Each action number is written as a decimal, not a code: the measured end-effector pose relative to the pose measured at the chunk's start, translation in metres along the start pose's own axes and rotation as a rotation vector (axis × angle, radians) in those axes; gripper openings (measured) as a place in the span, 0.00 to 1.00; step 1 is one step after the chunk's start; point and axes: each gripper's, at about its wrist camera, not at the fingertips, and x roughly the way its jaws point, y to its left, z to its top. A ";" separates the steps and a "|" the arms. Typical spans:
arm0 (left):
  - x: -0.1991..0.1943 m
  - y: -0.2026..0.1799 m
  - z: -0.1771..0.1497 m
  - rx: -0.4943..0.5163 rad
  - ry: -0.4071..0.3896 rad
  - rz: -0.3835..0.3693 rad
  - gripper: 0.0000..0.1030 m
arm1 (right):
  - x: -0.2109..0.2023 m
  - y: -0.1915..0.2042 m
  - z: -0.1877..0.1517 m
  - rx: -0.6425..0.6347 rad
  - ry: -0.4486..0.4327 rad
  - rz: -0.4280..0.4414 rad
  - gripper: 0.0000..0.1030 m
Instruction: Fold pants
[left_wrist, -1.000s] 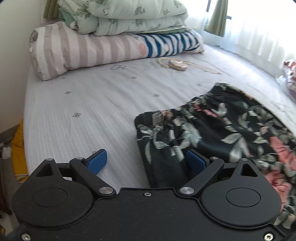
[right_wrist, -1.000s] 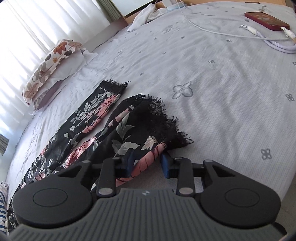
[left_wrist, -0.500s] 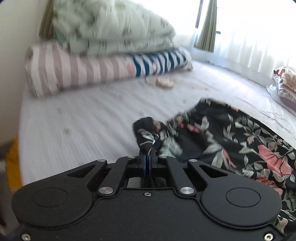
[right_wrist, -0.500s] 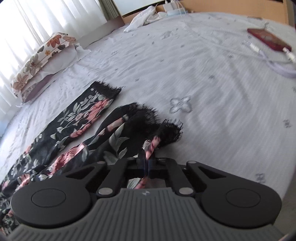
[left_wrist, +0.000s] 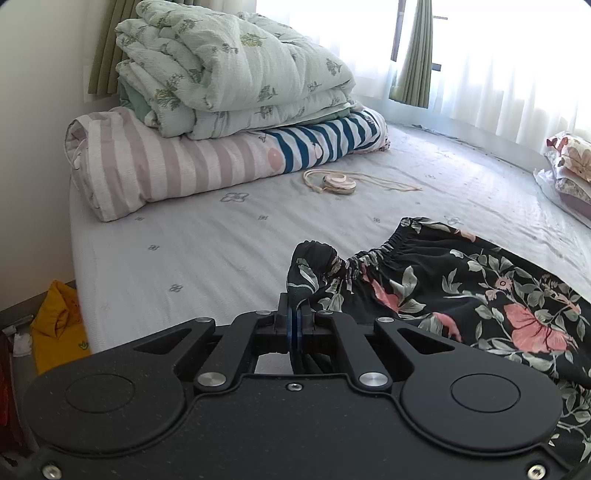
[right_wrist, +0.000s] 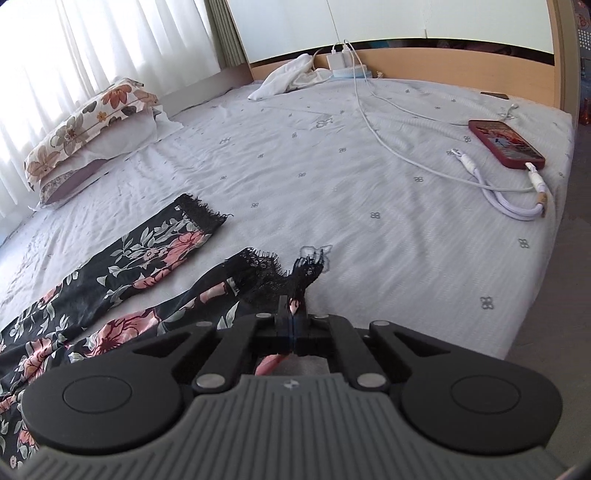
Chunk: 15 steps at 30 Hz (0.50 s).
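Note:
Black floral pants (left_wrist: 461, 291) lie on the grey bed sheet (left_wrist: 207, 254). My left gripper (left_wrist: 294, 317) is shut on the near corner of the elastic waistband (left_wrist: 314, 266) and lifts it off the sheet. In the right wrist view the two legs (right_wrist: 140, 266) stretch away to the left. My right gripper (right_wrist: 292, 319) is shut on the black lace hem of the near leg (right_wrist: 273, 273) and holds it raised. The far leg's hem (right_wrist: 199, 212) lies flat on the sheet.
Folded quilts and striped bedding (left_wrist: 221, 122) are stacked at the far left, with a corded pink object (left_wrist: 338, 182) beside them. A floral pillow (right_wrist: 88, 129), a white cloth (right_wrist: 291, 74), charging cables (right_wrist: 509, 199) and a red phone (right_wrist: 506, 142) lie on the bed. A yellow bag (left_wrist: 59, 328) sits on the floor.
Both grippers closed on the pants, the left on the waistband corner, the right on the lace hem. Both have lifted their cloth off the sheet.

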 end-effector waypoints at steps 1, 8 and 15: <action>-0.002 0.003 -0.001 -0.001 0.001 0.001 0.03 | -0.002 -0.003 -0.001 0.003 0.003 -0.001 0.02; -0.012 0.021 -0.009 -0.003 0.015 0.011 0.04 | -0.009 -0.022 -0.011 0.032 0.026 -0.011 0.02; 0.000 0.015 -0.021 0.064 0.059 0.056 0.04 | -0.001 -0.024 -0.017 0.023 0.053 -0.035 0.02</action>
